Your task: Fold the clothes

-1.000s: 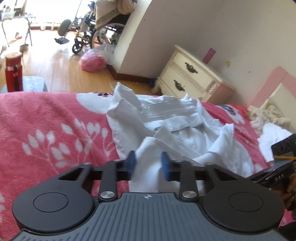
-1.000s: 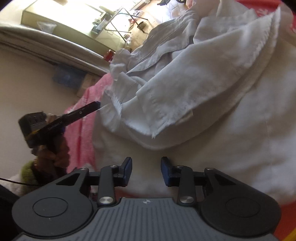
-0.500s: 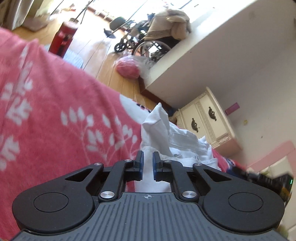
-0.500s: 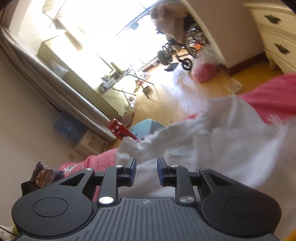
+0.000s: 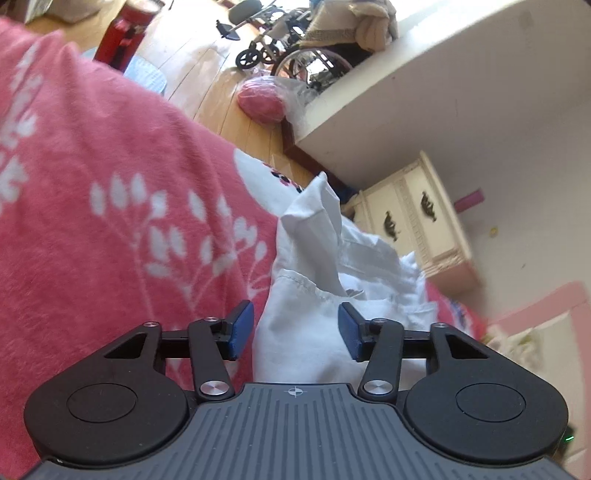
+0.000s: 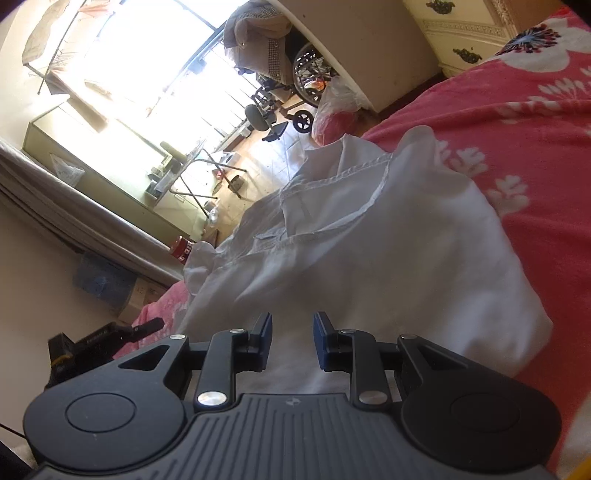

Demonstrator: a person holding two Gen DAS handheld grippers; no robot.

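Observation:
A crumpled white garment lies on a pink bedspread with white leaf prints. My left gripper is low over the garment's near edge and its jaws are opening. A fold of white cloth sits between the blue pads without being pinched. In the right wrist view the same garment spreads across the bedspread, seams and a hem showing. My right gripper hovers over its near part, jaws a little apart with flat cloth showing through the gap.
Beyond the bed's far edge are a cream nightstand, a white wall corner, a pink bag and a wheelchair on the wooden floor. A red bottle stands at far left. A pink headboard is at right.
The left gripper rolled and sank toward the garment's edge; its jaws closed almost fully, then spread wide. The right gripper swung away from the bunched cloth, and its jaws narrowed a little.

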